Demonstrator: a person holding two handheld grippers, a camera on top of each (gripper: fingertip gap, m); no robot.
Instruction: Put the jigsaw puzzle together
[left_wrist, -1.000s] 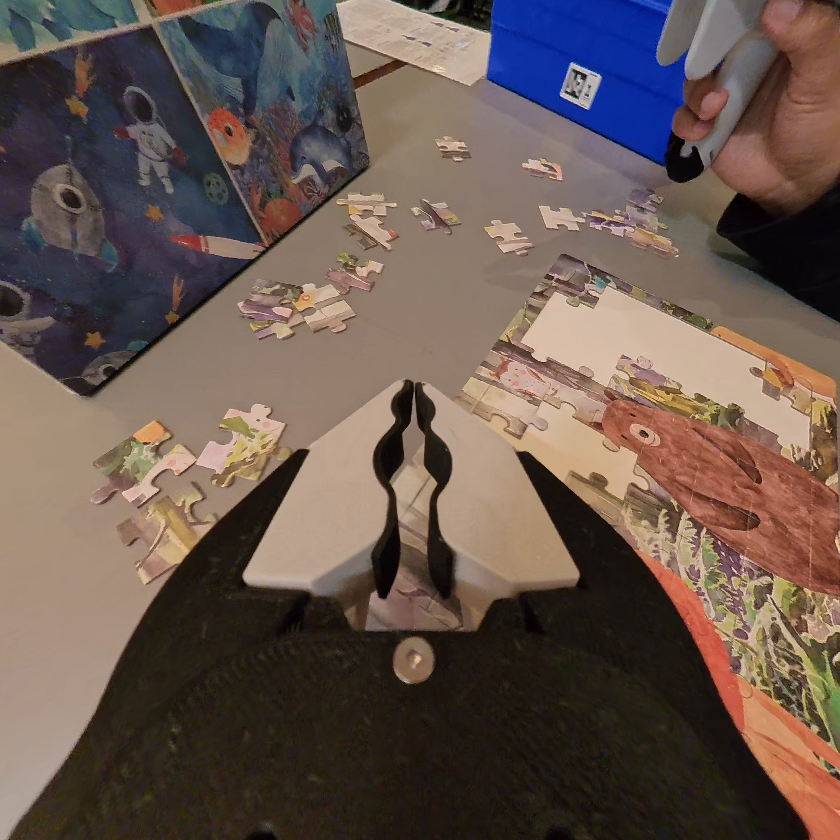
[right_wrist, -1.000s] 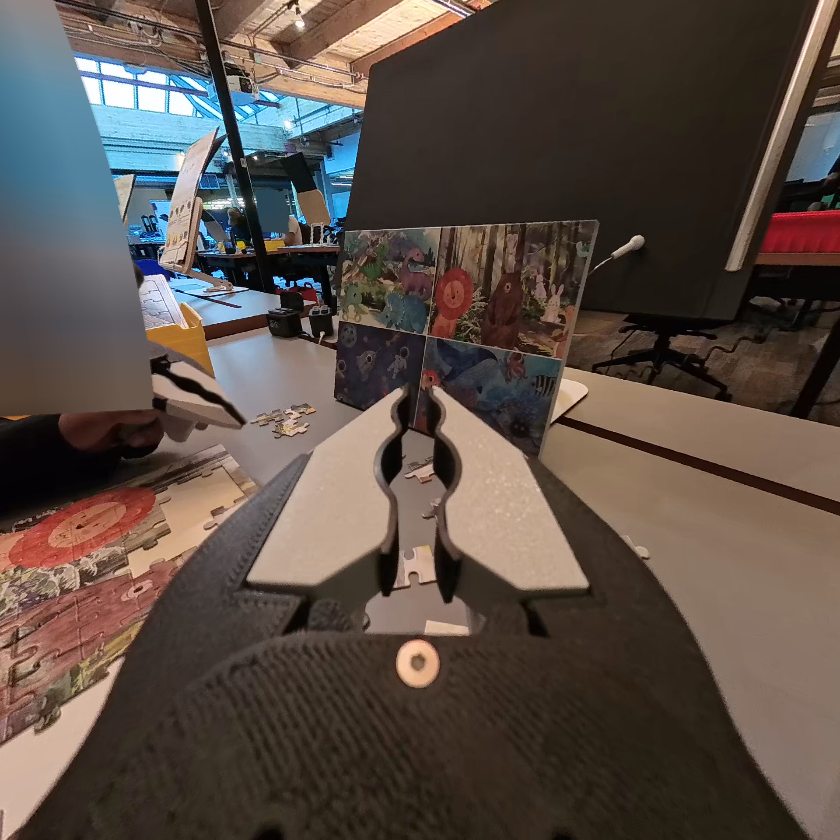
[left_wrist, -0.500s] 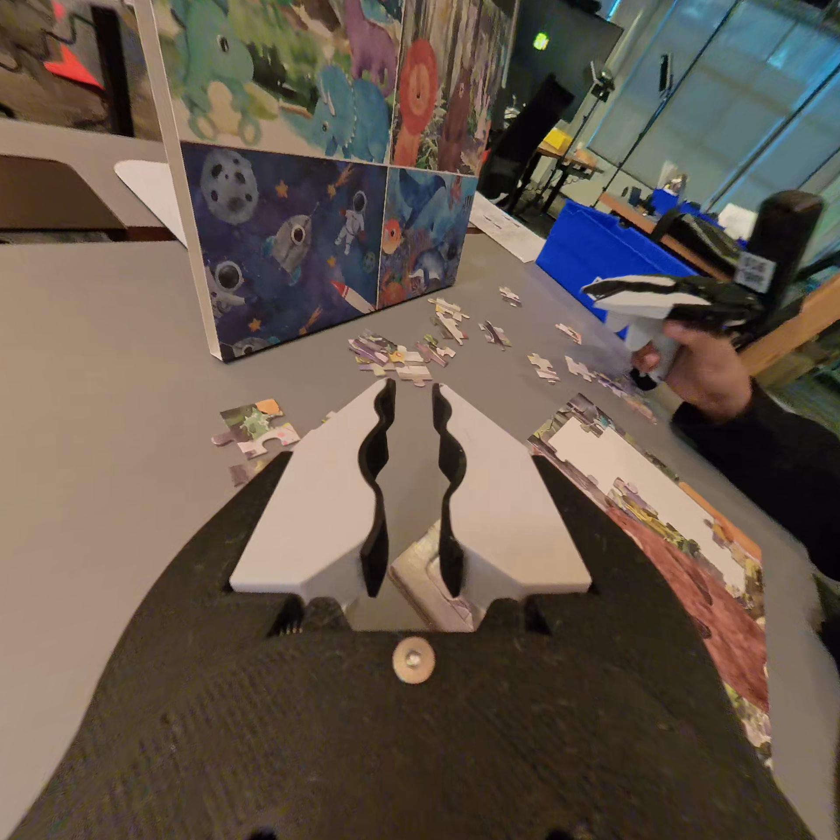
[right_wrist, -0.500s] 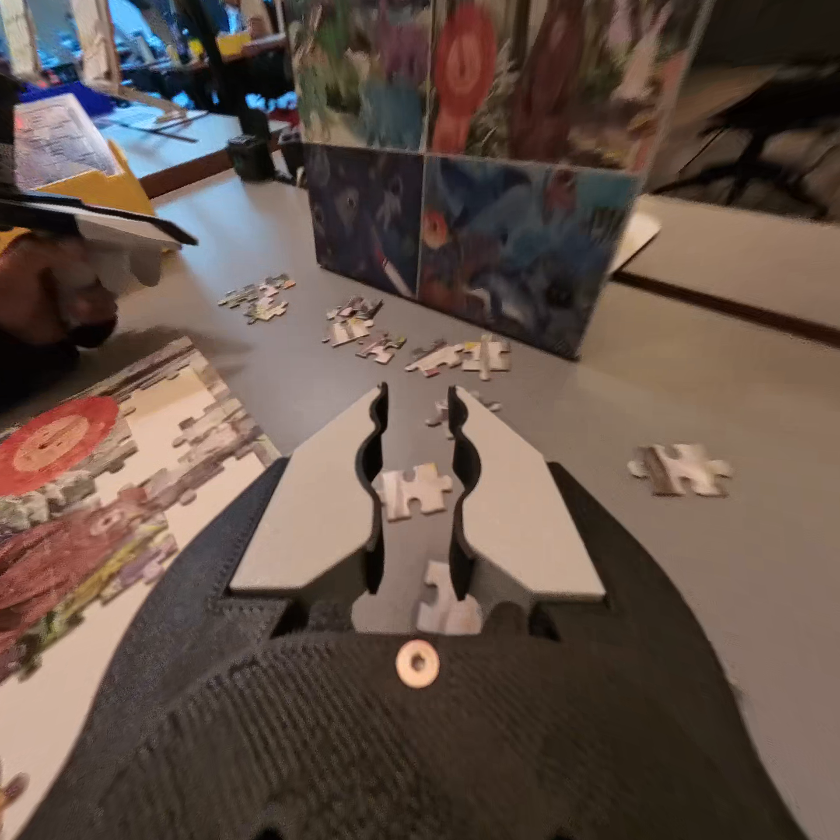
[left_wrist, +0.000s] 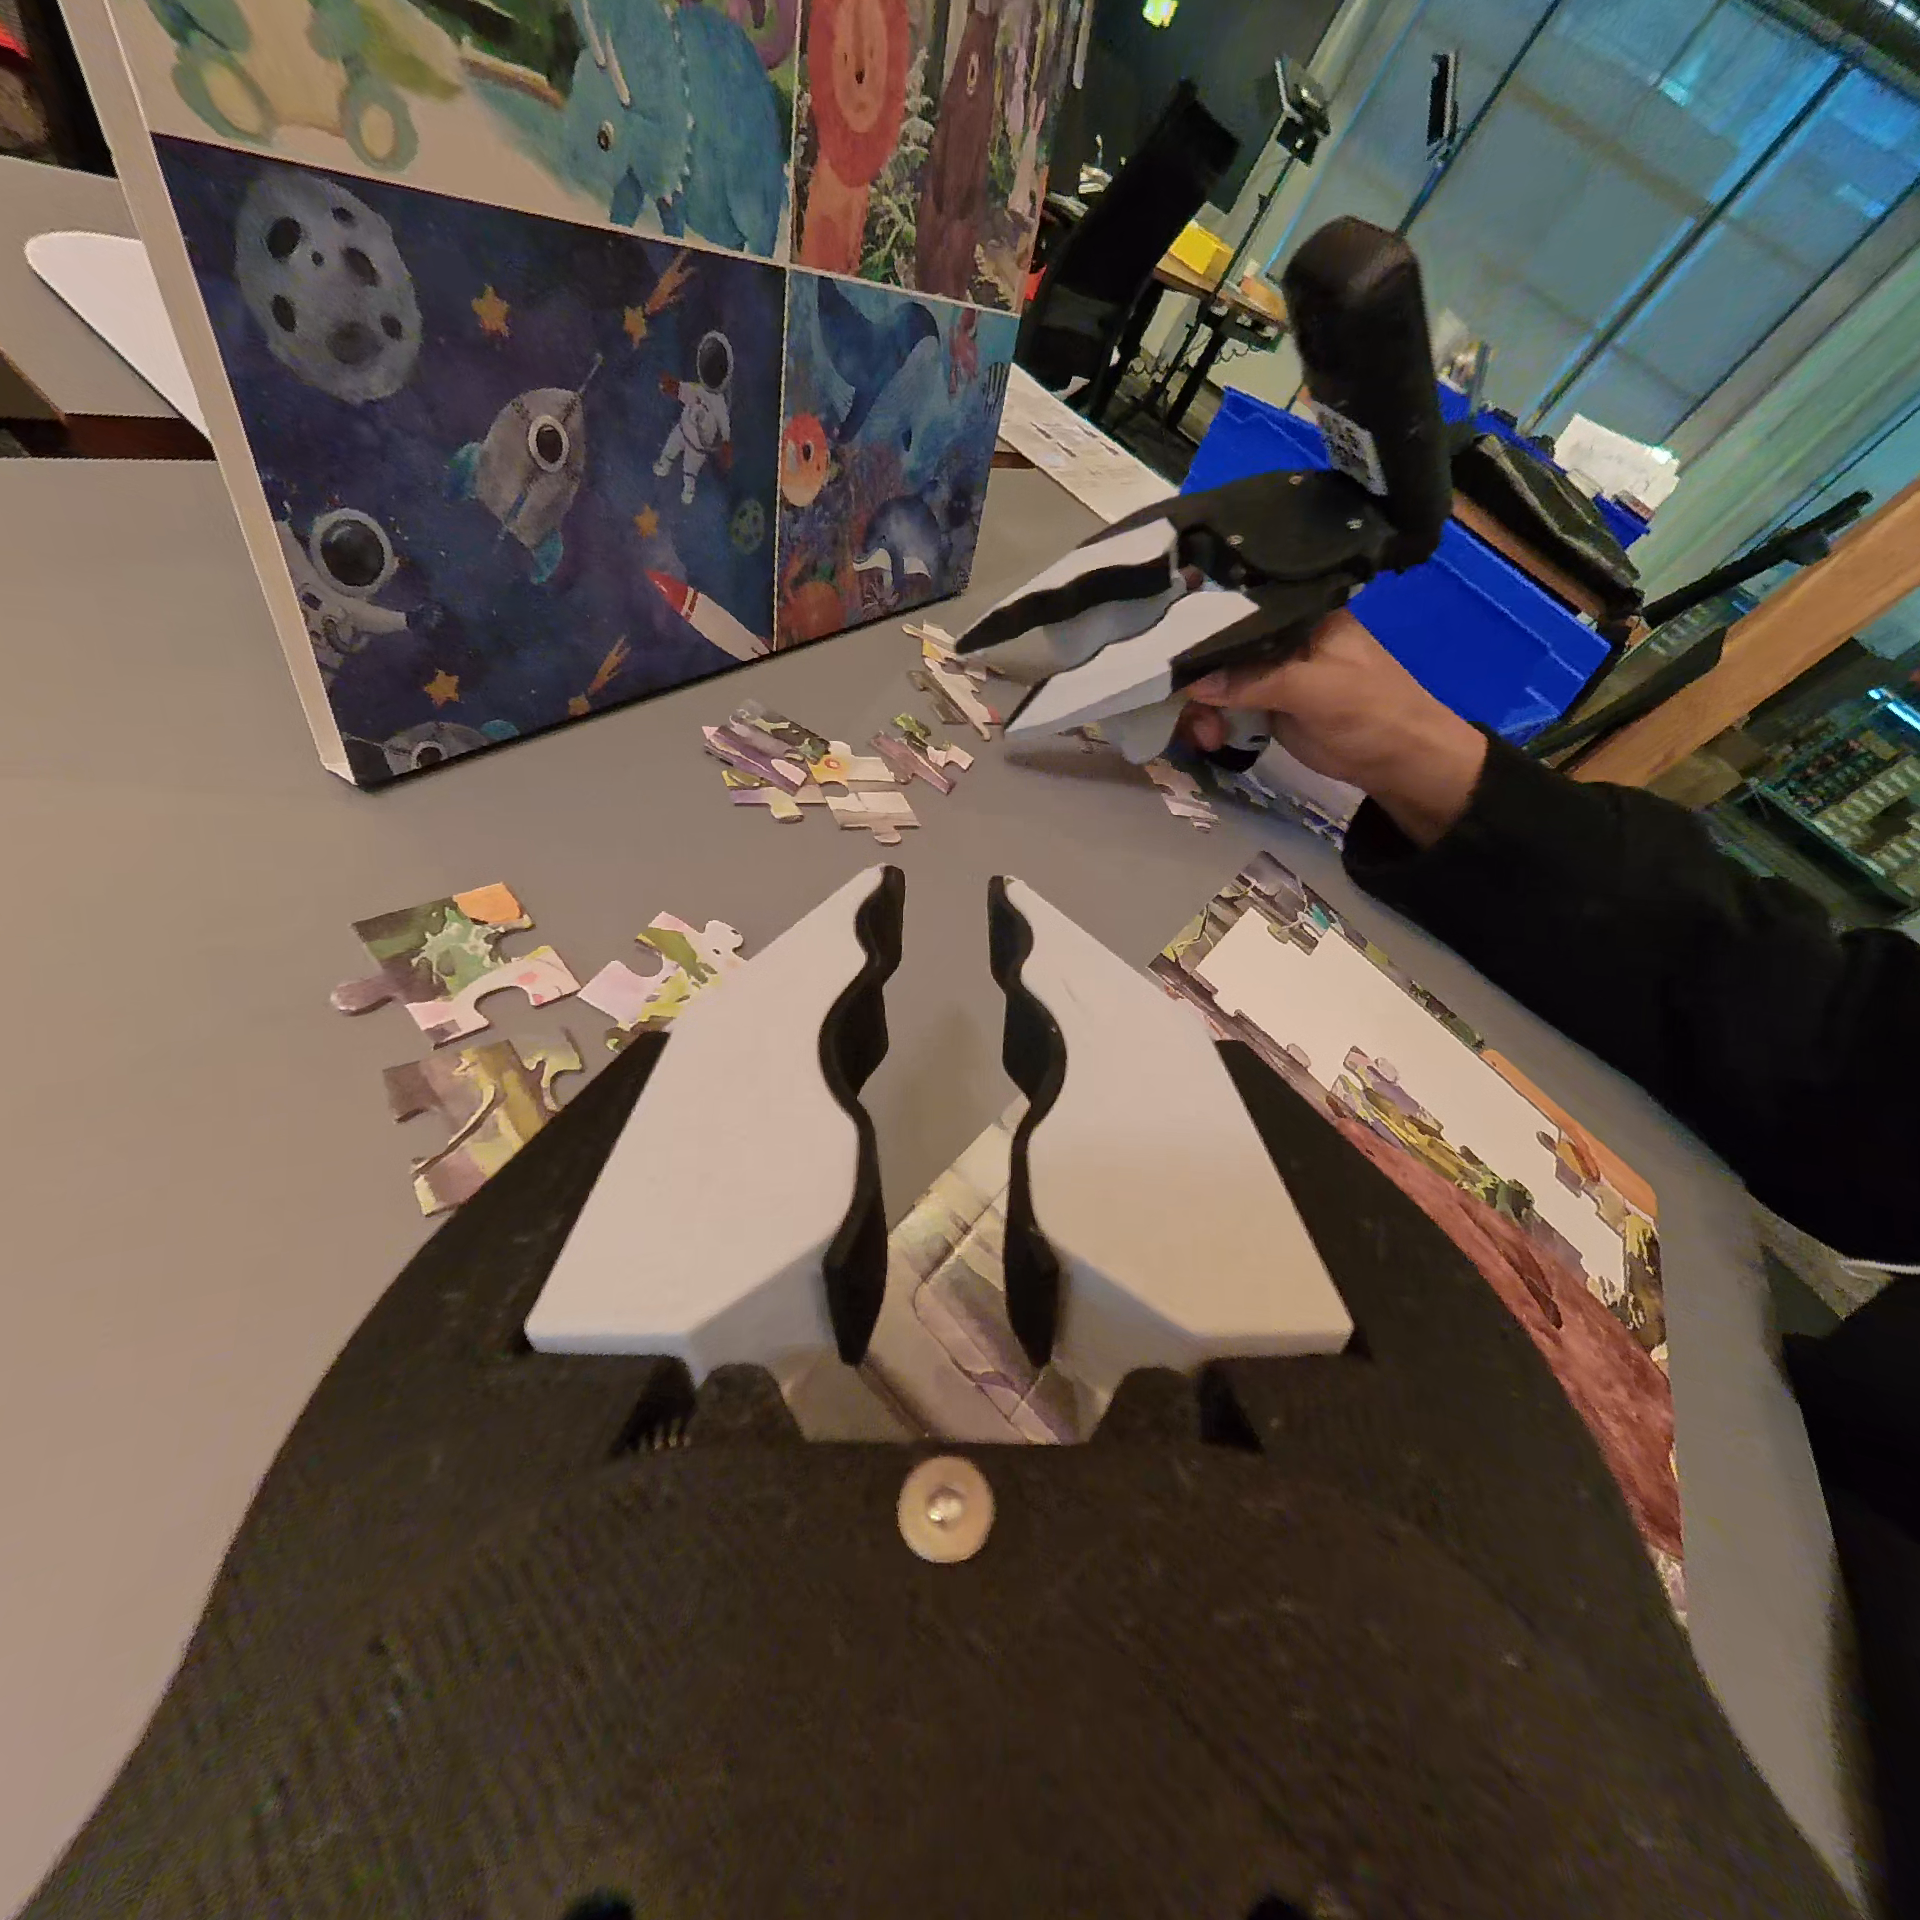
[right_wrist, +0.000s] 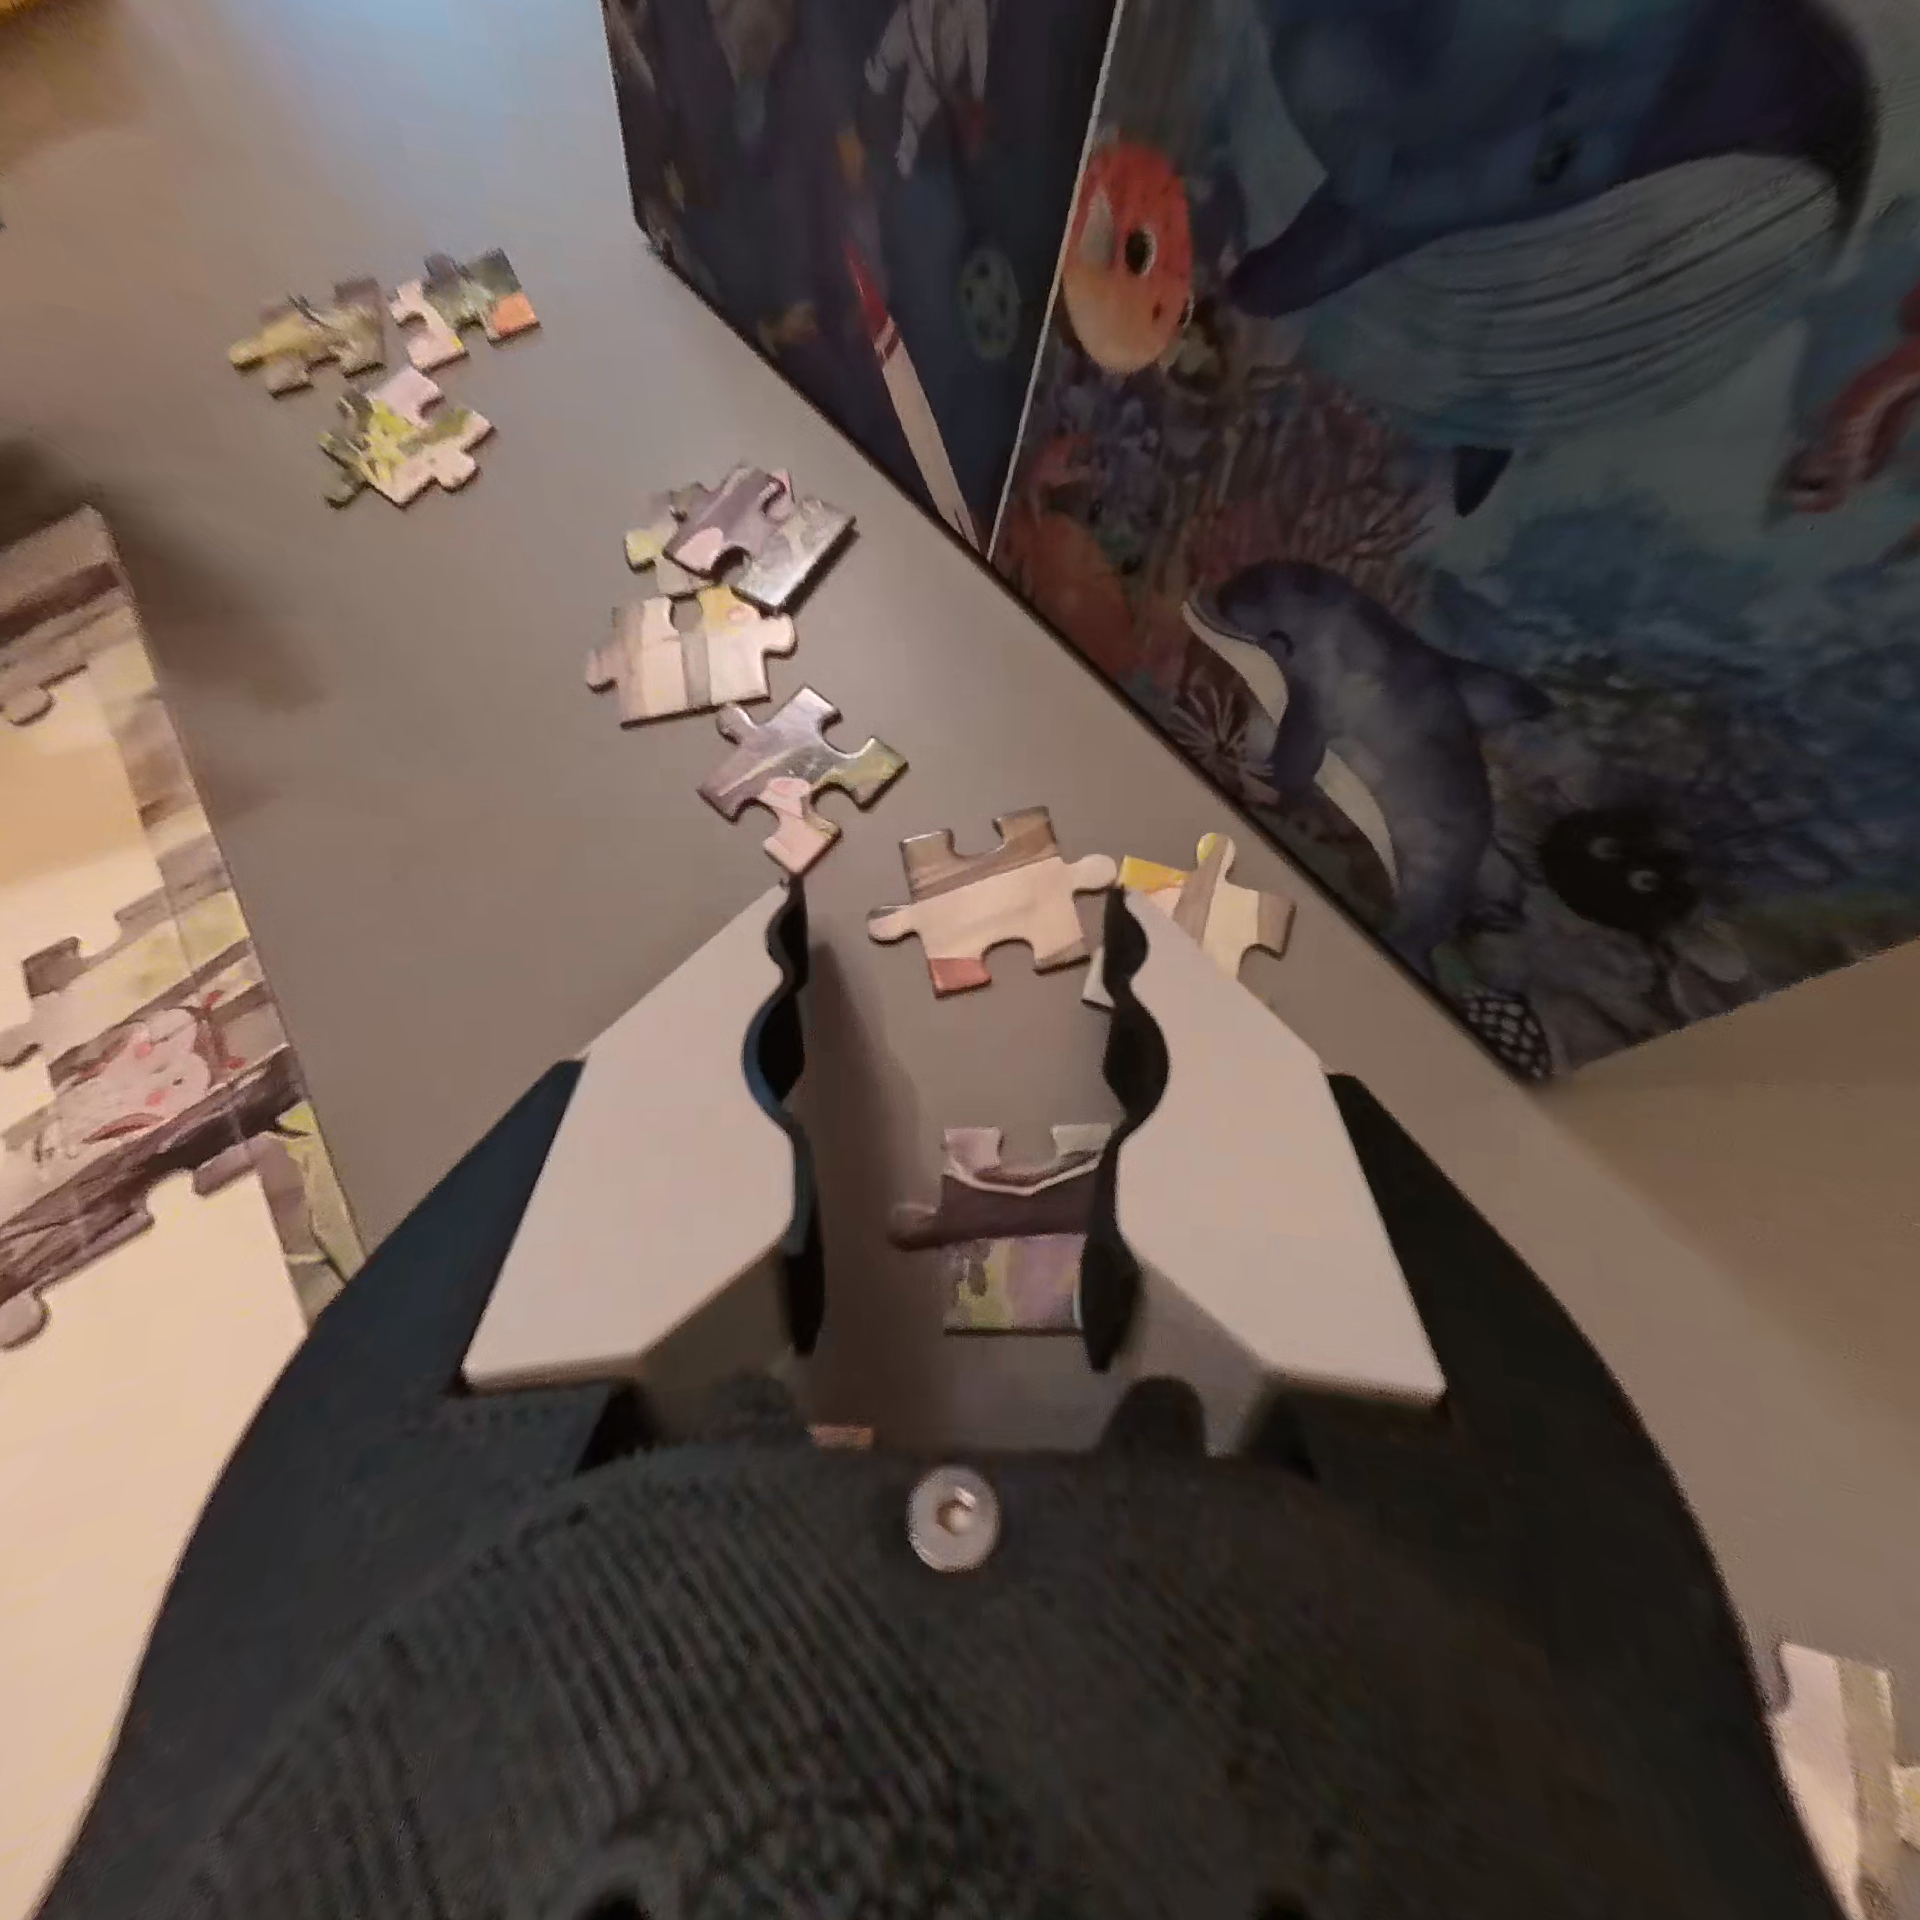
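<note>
The partly built puzzle (left_wrist: 1455, 1143) lies flat on the grey table, with a brown bear picture and a bare white middle. Its left edge shows in the right wrist view (right_wrist: 104, 935). My left gripper (left_wrist: 943, 883) is open and empty, hovering over the puzzle's near-left corner. My right gripper (right_wrist: 954, 899) is open wide and empty, low over loose pieces beside the box. A pale loose piece (right_wrist: 987, 920) lies just past its fingertips. A darker piece (right_wrist: 1013, 1226) lies on the table between its fingers. The right gripper (left_wrist: 987, 688) also shows in the left wrist view, held in a hand.
The upright puzzle box (left_wrist: 520, 416) with space and sea pictures stands behind the pieces and fills the right wrist view's upper right (right_wrist: 1455, 520). Loose pieces lie in clusters (left_wrist: 821, 774) (left_wrist: 457, 966) (right_wrist: 686, 655). A blue bin (left_wrist: 1486, 603) stands at the back right. Left tips to right tips: about 20 cm.
My left gripper tilted up and opened from almost shut. My right gripper came down from high above the table to the loose pieces by the box and opened wide.
</note>
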